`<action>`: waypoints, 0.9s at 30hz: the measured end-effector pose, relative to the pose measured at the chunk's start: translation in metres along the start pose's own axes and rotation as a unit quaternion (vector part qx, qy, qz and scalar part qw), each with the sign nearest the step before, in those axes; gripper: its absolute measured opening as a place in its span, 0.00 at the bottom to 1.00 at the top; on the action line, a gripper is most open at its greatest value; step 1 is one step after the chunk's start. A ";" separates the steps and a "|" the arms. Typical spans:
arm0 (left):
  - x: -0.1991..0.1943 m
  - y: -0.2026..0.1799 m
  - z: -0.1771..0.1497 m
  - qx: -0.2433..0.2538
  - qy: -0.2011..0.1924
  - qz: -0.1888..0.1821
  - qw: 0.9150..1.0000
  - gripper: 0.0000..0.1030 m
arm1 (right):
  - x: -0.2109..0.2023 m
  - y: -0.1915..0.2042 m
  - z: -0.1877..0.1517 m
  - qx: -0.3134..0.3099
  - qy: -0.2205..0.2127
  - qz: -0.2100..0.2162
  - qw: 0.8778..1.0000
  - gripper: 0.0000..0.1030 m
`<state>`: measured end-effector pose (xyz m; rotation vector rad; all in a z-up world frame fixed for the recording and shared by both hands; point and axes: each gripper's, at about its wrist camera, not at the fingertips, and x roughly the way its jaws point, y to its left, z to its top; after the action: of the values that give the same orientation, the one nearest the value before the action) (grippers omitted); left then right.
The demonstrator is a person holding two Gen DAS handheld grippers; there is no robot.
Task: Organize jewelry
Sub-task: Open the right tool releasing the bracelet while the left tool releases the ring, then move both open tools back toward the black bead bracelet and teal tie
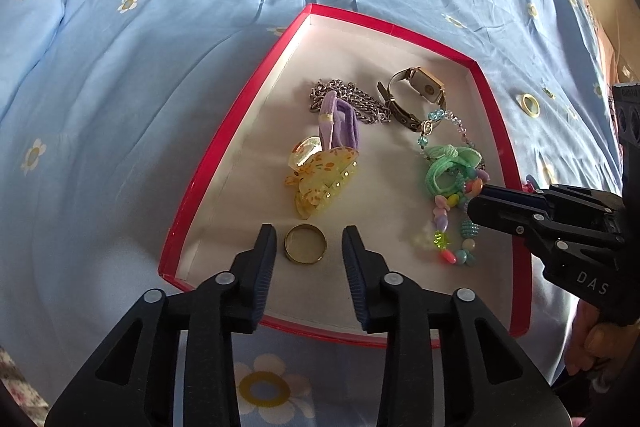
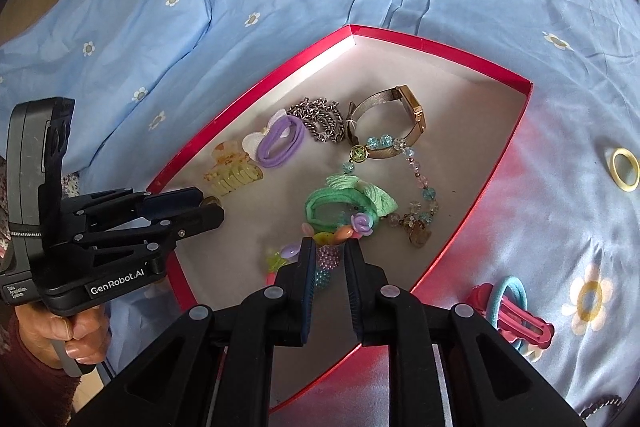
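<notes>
A red-rimmed box (image 1: 200, 179) (image 2: 240, 99) lies on a blue flowered sheet. On its pale floor a gold ring (image 1: 305, 243) rests between the fingers of my left gripper (image 1: 308, 231) (image 2: 210, 205), which stands open with a gap on both sides of the ring. My right gripper (image 2: 330, 245) (image 1: 476, 201) hangs over a colourful bead bracelet (image 1: 452, 227) (image 2: 288, 251) near the box's right wall. Its fingers are a narrow gap apart, and a purple bead shows through the gap. The bracelet lies spread on the box floor.
Also in the box are a watch (image 1: 424, 87), a metal chain (image 1: 360, 99), a purple hair tie (image 1: 340, 123), a yellow claw clip (image 1: 320, 183), a green hair tie (image 1: 448, 167) and a blue bead strand (image 2: 416, 171). On the sheet lie a gold bangle (image 2: 624, 169) and a pink clip with a blue tie (image 2: 516, 311).
</notes>
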<state>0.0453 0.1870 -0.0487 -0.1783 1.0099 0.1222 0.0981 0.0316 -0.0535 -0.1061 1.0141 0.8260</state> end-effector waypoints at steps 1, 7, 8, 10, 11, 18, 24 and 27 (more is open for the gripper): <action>-0.002 0.000 0.000 -0.002 -0.001 0.000 1.000 0.36 | -0.001 -0.001 0.001 0.003 -0.001 0.002 1.000 0.17; -0.012 0.000 -0.001 -0.010 -0.010 0.002 1.000 0.45 | -0.019 -0.008 0.000 0.022 -0.020 0.018 0.999 0.39; -0.014 -0.001 -0.002 -0.011 -0.012 0.001 1.000 0.45 | -0.022 -0.010 -0.001 0.026 -0.023 0.020 0.999 0.40; -0.018 -0.001 -0.002 -0.015 -0.015 0.000 1.000 0.47 | -0.030 -0.014 -0.004 0.032 -0.030 0.021 0.999 0.40; -0.020 -0.002 -0.002 -0.016 -0.017 -0.002 1.000 0.47 | -0.034 -0.016 -0.005 0.036 -0.033 0.022 0.999 0.41; -0.035 -0.016 -0.003 -0.012 -0.029 -0.016 0.999 0.49 | -0.063 -0.030 -0.019 0.057 -0.056 0.015 0.997 0.41; -0.043 -0.037 -0.003 0.004 -0.033 -0.032 0.999 0.50 | -0.087 -0.051 -0.035 0.082 -0.071 -0.004 0.994 0.41; -0.046 -0.050 -0.003 0.014 -0.034 -0.042 0.998 0.50 | -0.100 -0.064 -0.046 0.096 -0.075 -0.019 0.992 0.42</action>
<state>0.0276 0.1368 -0.0072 -0.1890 0.9345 0.0379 0.0817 -0.0899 -0.0183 0.1001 0.9410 0.6865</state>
